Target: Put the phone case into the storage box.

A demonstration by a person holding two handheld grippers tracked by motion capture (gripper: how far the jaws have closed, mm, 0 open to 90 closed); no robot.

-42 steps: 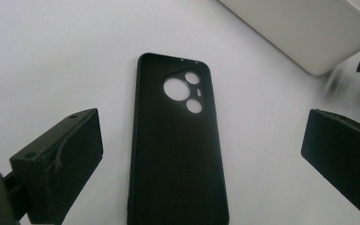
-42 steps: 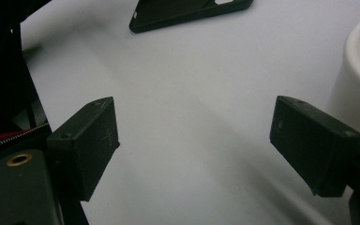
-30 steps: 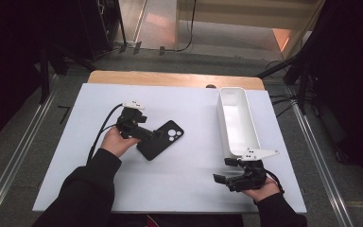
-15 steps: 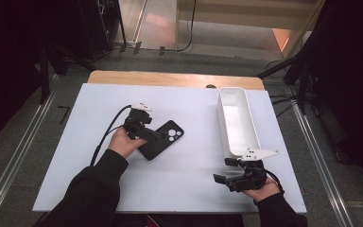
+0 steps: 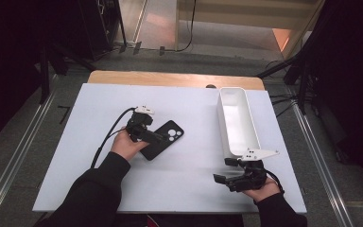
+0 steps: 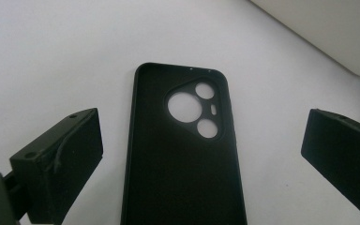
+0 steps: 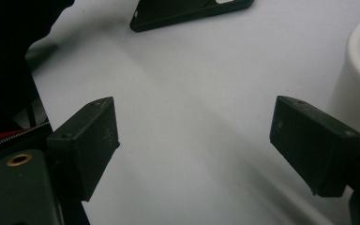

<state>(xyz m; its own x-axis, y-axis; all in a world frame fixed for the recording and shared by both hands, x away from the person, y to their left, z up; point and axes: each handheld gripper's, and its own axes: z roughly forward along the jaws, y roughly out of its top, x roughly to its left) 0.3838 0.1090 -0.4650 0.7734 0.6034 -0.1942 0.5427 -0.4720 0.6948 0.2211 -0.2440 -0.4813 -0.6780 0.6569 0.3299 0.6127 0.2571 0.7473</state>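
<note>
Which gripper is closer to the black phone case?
Left. The left gripper hovers right over the phone case, its open fingers on either side of it. The right gripper waits far off, beside the white bin.

One black phone case (image 5: 162, 140), one white bin (image 5: 237, 122) — two grippers, one table (image 5: 75, 142).

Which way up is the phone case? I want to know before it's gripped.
Inside up: the case lies flat on the table, its raised rim and hollow facing up.
</note>
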